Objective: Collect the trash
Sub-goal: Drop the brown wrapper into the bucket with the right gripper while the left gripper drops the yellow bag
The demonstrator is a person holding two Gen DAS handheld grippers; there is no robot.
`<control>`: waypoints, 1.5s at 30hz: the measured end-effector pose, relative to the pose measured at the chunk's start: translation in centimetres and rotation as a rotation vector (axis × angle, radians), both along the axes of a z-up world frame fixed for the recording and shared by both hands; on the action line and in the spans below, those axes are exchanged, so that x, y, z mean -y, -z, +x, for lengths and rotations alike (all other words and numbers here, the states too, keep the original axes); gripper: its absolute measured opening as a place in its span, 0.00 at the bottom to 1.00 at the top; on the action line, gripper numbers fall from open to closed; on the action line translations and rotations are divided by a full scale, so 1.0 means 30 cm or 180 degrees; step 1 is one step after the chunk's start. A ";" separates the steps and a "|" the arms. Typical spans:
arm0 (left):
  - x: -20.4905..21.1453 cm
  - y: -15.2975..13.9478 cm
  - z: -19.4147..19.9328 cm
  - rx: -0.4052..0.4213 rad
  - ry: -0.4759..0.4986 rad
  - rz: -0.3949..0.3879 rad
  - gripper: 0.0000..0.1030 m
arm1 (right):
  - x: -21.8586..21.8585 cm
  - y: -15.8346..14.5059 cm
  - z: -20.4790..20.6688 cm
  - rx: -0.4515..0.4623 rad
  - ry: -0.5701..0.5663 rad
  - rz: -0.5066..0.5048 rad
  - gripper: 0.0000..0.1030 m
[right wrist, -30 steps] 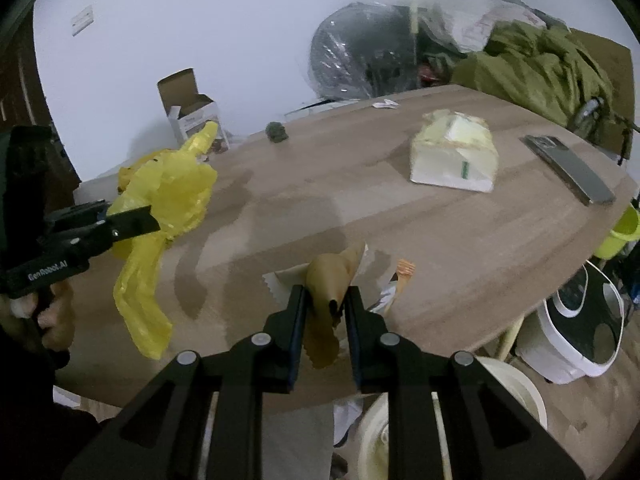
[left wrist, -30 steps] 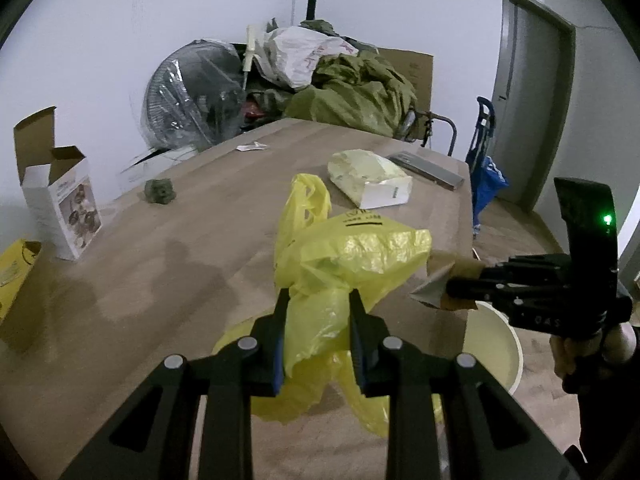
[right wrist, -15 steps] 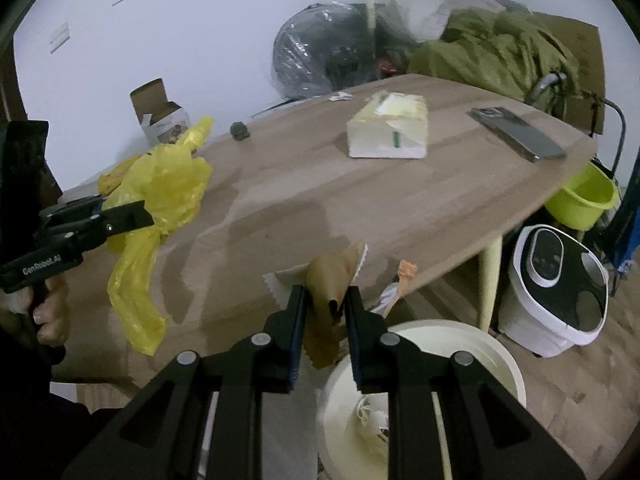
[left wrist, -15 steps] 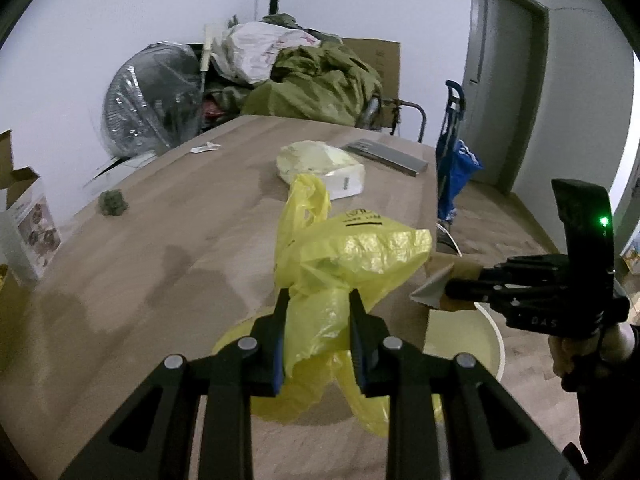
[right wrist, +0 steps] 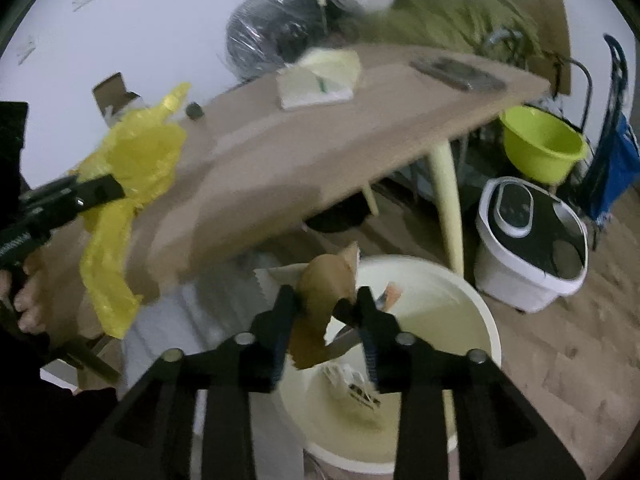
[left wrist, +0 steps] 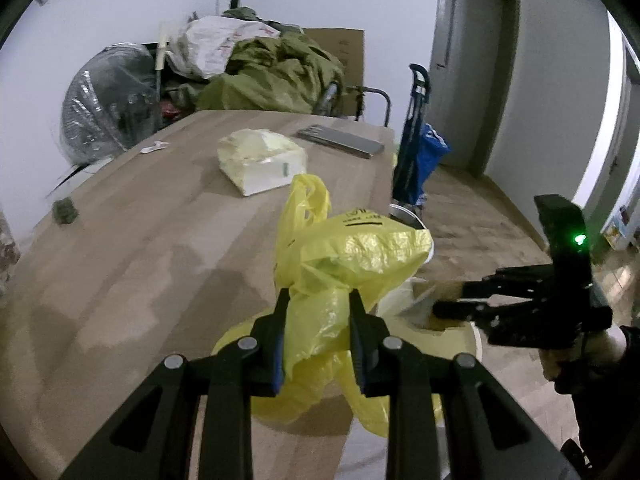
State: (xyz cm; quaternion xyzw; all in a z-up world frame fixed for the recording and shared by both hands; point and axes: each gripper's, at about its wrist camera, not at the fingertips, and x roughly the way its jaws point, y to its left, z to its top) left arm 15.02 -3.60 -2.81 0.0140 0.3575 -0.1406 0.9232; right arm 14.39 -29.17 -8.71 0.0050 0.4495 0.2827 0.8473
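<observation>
My left gripper [left wrist: 318, 312] is shut on a crumpled yellow plastic bag [left wrist: 344, 264] and holds it above the table's near edge; the bag also shows in the right wrist view [right wrist: 136, 168]. My right gripper [right wrist: 326, 304] has its jaws parted with brown paper trash [right wrist: 320, 304] still between them, over the cream round bin [right wrist: 460, 308] on the floor. The right gripper [left wrist: 448, 304] shows at the right of the left wrist view, with the bin [left wrist: 404, 332] under it. The bin holds some scraps.
On the wooden table [left wrist: 140, 220] lie a pale yellow tissue pack [left wrist: 260, 160], a grey flat bar [left wrist: 340, 142], a small dark lump [left wrist: 64, 210] and a white scrap [left wrist: 154, 147]. On the floor stand a white appliance [right wrist: 528, 240], a green basin [right wrist: 540, 144] and a blue cart [left wrist: 420, 152].
My right gripper has swung off the table and down over the cream bin, and its jaws have widened around the paper. My left gripper has turned right with the yellow bag.
</observation>
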 end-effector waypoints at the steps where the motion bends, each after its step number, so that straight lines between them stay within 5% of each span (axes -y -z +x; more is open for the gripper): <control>1: 0.014 0.007 0.003 -0.0013 0.0033 0.0004 0.24 | 0.006 0.009 -0.002 -0.0009 0.0025 -0.0023 0.40; 15: 0.206 0.059 0.029 -0.0115 0.0424 0.0145 0.24 | 0.201 0.092 -0.041 -0.0119 0.0430 -0.0025 0.41; 28: 0.473 0.123 0.130 -0.0435 0.0931 0.0450 0.24 | 0.373 0.050 -0.108 -0.0016 0.0826 0.0105 0.41; 45: 0.571 0.229 0.178 -0.0793 0.0972 0.0530 0.52 | 0.509 0.038 -0.170 0.0007 0.1086 0.0103 0.41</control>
